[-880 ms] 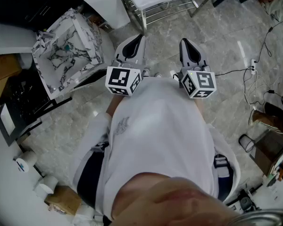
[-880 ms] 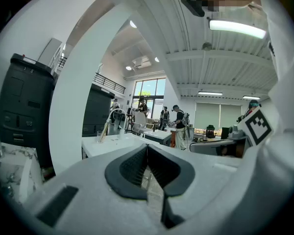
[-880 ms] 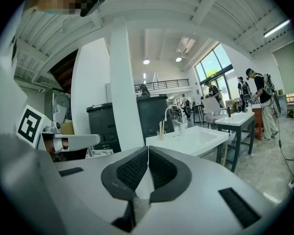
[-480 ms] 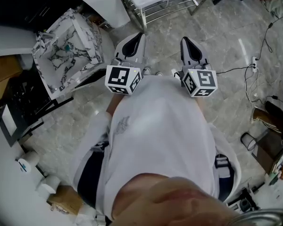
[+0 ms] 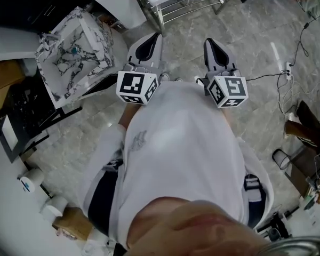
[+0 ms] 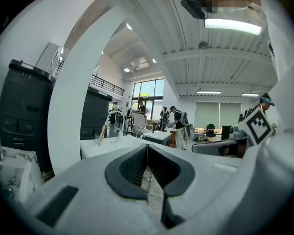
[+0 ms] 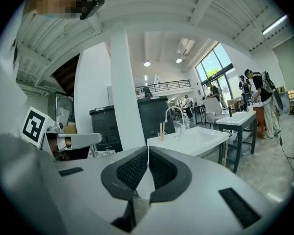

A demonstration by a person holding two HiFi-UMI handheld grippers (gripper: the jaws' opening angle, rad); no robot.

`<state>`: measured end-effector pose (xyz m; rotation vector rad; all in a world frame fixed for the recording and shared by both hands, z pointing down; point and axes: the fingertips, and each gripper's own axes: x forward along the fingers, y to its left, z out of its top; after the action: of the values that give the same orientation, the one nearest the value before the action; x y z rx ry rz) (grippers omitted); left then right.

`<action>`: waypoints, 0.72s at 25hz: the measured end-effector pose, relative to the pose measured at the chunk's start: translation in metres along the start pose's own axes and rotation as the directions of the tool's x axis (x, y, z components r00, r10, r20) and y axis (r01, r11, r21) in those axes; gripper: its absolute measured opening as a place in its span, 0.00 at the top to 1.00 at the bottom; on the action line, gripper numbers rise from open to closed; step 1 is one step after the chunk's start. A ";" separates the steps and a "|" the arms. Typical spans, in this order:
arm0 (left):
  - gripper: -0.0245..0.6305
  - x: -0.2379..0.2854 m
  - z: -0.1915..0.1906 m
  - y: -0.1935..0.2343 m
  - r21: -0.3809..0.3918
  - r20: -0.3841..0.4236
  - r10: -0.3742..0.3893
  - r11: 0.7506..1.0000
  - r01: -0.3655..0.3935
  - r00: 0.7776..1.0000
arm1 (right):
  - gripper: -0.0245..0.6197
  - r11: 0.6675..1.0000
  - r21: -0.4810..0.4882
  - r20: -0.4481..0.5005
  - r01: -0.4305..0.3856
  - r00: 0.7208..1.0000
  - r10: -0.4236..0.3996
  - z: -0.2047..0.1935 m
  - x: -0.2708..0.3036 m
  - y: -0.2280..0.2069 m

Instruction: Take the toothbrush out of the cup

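Observation:
In the right gripper view a clear cup (image 7: 161, 136) with pale toothbrushes (image 7: 162, 128) upright in it stands on a white sink table (image 7: 201, 140), beside a curved tap (image 7: 172, 112). The left gripper view shows the same cup (image 6: 98, 139) far off on the table's top (image 6: 118, 144). I hold both grippers level in front of my white shirt, well short of the table. My left gripper (image 5: 154, 37) (image 6: 147, 146) is shut with nothing in it. My right gripper (image 5: 208, 41) (image 7: 148, 149) is shut and empty too.
A marble-patterned basin (image 5: 74, 57) stands to the left on the stone floor (image 5: 256, 41). A white table on a metal frame (image 5: 181, 7) lies ahead. Cables (image 5: 285, 79) trail at the right, paper rolls (image 5: 29, 183) at lower left. People (image 6: 179, 126) stand far back.
Both grippers have edged slightly toward the top of the head view. Their jaws stay shut and empty.

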<state>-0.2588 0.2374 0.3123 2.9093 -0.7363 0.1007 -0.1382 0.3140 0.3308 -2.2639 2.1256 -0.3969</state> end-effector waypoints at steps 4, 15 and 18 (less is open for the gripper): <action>0.94 -0.004 -0.005 -0.007 0.007 0.011 0.012 1.000 -0.012 1.000 | 0.94 0.999 -0.047 -0.016 -0.012 1.000 0.011 -0.008 -0.012 -0.006; 0.94 -0.011 -0.022 -0.018 -0.027 -0.016 0.062 0.998 -0.063 0.998 | 0.94 1.000 -0.013 -0.060 -0.003 0.998 0.002 -0.032 -0.042 -0.026; 0.94 -0.005 -0.022 -0.011 -0.040 -0.027 0.071 0.997 -0.072 0.997 | 0.94 1.000 -0.004 -0.078 -0.005 0.997 0.005 -0.037 -0.037 -0.029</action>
<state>-0.2585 0.2529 0.3323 2.8381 -0.8280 0.1284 -0.1188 0.3587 0.3649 -2.2817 2.1694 -0.4898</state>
